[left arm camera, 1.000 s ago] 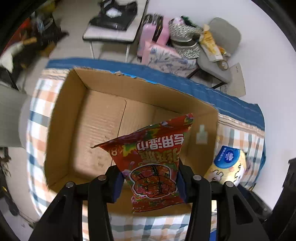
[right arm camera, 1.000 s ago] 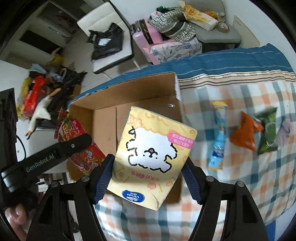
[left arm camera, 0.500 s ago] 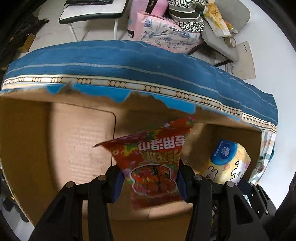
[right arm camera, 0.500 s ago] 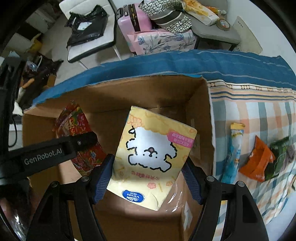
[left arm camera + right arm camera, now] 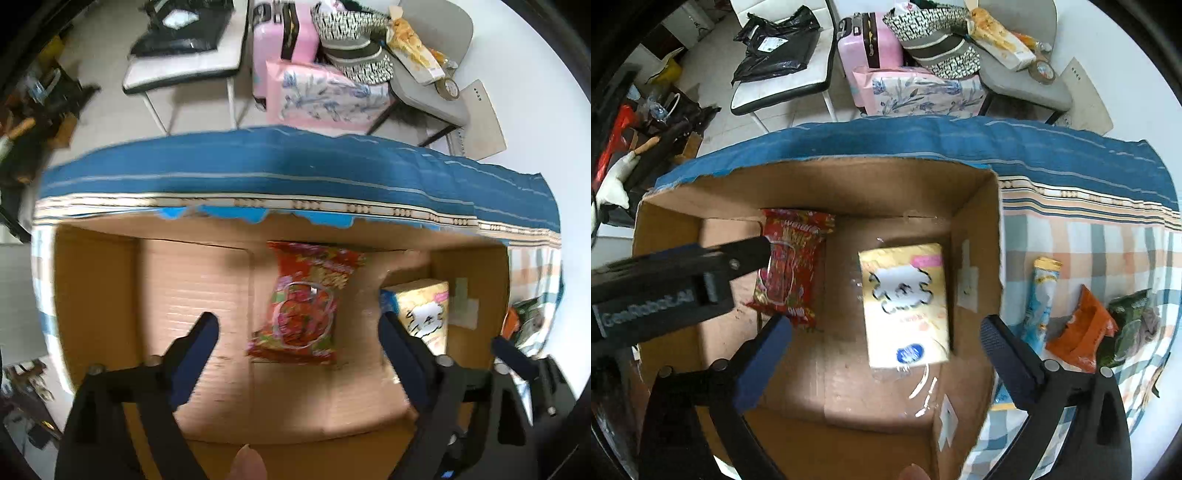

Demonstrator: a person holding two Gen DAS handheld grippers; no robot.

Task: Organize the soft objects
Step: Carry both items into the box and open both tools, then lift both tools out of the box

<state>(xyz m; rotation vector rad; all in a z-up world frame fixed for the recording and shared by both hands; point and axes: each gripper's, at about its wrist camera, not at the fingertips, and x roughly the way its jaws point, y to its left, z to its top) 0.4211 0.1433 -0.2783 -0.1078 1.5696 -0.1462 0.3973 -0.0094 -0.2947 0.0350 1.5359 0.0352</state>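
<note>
Cardboard box [image 5: 982, 229] sits on a checked cloth [image 5: 1108, 240] with its top open; both task items lie flat on the box floor, apart from each other. Red snack bag [image 5: 306, 302] lies toward the middle of the floor, its long axis running from the near side to the far wall, one crimped end close to that wall. In the left wrist view its print is blurred, so which end is the top cannot be told. Yellow tissue pack [image 5: 905, 302] lies nearer the right-hand wall, long axis parallel to the bag's, printed face up, the blue round logo at the near end and the pink label at the far end.

Left gripper [image 5: 299, 332] hovers above the bag with jaws spread wide, holding nothing; the bag is seen in the gap between its fingers. Right gripper [image 5: 886, 332] is over the tissue pack, jaws likewise wide and empty.

Outside the box, on the cloth to its right: a light blue stick packet [image 5: 1041, 299], an orange packet [image 5: 1082, 332] and a dark green packet [image 5: 1130, 317], side by side.
</note>
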